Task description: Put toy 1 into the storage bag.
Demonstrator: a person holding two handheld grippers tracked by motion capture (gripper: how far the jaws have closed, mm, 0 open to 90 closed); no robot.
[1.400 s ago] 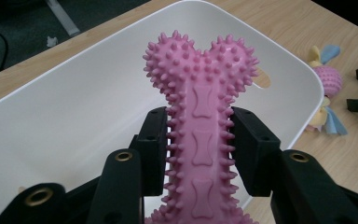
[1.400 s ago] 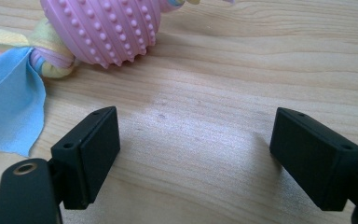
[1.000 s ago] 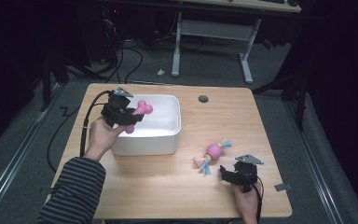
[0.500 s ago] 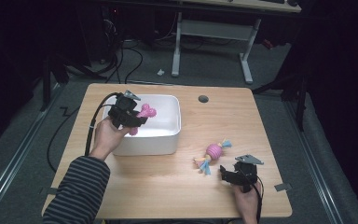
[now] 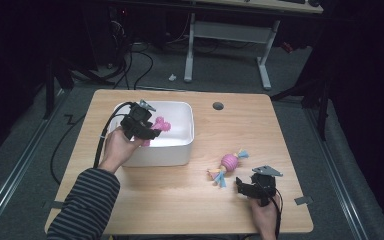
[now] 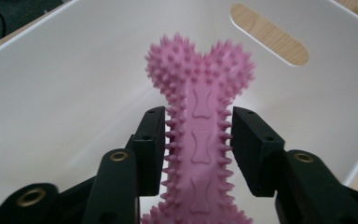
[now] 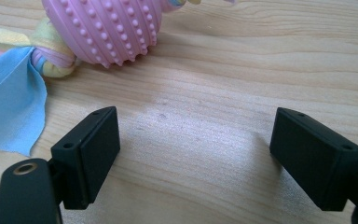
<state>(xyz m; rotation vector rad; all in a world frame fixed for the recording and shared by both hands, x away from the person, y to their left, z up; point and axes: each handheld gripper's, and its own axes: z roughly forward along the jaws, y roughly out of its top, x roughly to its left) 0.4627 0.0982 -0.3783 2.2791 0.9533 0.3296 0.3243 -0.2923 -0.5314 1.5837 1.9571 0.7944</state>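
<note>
The pink spiked bone toy (image 6: pixel 200 140), clamped in the left gripper (image 5: pixel 145 131), has been carried further over the white bin (image 5: pixel 184 145) near the table's (image 5: pixel 280 130) left edge, suggesting imminent release, while the right gripper (image 7: pixel 196 154) is held wide.

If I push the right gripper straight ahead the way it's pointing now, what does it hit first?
Most likely the pink ribbed ball toy. It lies on the table just ahead of the open right gripper, offset toward one jaw, so contact could be glancing; bare wood lies between.
</note>
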